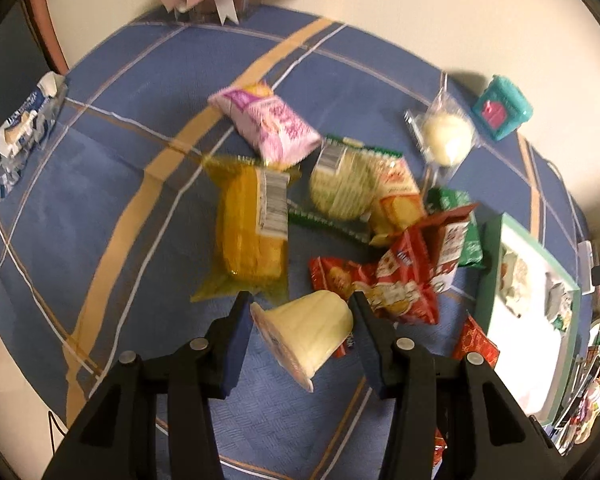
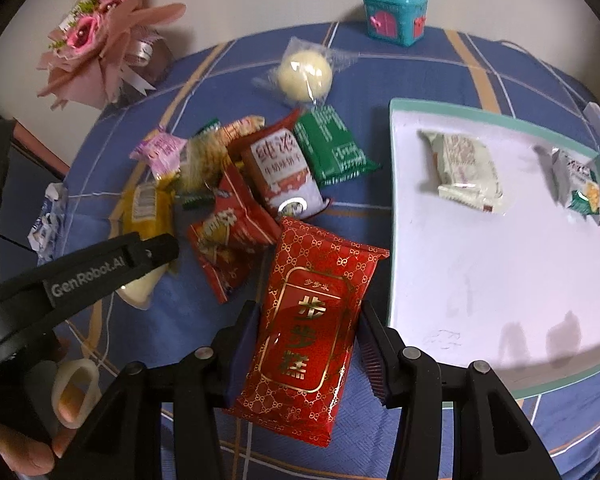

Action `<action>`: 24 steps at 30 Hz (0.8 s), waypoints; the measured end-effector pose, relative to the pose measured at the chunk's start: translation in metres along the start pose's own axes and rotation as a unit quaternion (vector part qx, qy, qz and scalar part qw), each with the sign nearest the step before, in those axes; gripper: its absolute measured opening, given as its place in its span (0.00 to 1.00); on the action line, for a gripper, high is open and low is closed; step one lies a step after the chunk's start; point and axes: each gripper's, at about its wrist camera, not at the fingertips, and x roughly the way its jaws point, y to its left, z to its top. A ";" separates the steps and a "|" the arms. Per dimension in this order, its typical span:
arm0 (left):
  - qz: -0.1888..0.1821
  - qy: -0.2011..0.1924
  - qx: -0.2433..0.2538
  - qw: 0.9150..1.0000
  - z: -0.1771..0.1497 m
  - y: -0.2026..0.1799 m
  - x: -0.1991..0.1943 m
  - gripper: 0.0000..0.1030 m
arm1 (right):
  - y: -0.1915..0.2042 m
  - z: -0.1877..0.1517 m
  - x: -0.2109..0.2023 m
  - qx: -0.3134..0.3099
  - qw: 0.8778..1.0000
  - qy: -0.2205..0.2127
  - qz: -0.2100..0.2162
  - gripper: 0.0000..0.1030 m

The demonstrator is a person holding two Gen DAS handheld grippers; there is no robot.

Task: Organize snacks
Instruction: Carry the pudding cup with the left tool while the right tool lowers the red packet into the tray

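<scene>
Round table under a blue plaid cloth [image 1: 100,208], cream wall behind it. White tray with a green rim [image 2: 396,200] sits on the cloth at the right side, just beside the snack pile; two pale wrapped snacks [image 2: 466,172] lie in its far part, one at the far right corner, rest of the tray floor bare. Pink wrapped bouquet [image 2: 96,44] at the far left edge of the table against the wall. Teal house-shaped box [image 2: 394,14] at the far edge, near the wall.

Right gripper [image 2: 306,344] points down, pads clamped on the sides of a red gold-patterned cake pack [image 2: 308,320], pack upright between the fingers, its top end just beside the tray's near-left rim. Whether it's clear of the cloth: cannot tell.

Left gripper [image 1: 300,332] is clamped on a pale jelly cup [image 1: 304,328], cup tilted, lid end toward the lower left. In the right wrist view this gripper shows at the left with the person's hand [image 2: 28,452] on it.

Loose pile mid-table: yellow pack with a barcode label [image 1: 248,224], pink pack [image 1: 276,128] touching its far end, green-edged clear pack with a round cake [image 1: 340,188], red chip bag [image 1: 388,284], red-white biscuit pack [image 2: 284,172], green pack [image 2: 332,152]. Round white bun in clear wrap [image 2: 306,70] apart, farther back. Crumpled blue-white wrapper [image 1: 28,124] at the left edge. Left view is motion-blurred.
</scene>
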 end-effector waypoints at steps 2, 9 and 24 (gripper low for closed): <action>-0.003 -0.008 -0.001 1.000 0.002 -0.004 -0.007 0.49 | -0.002 0.001 -0.002 0.001 1.000 -0.003 0.000 0.50; -0.019 -0.024 0.009 0.999 -0.003 -0.019 -0.018 0.49 | -0.029 0.005 -0.013 0.028 0.999 -0.021 -0.010 0.50; -0.045 -0.030 0.148 0.988 -0.043 -0.135 -0.018 0.49 | -0.154 0.002 -0.040 0.144 0.985 -0.040 -0.087 0.50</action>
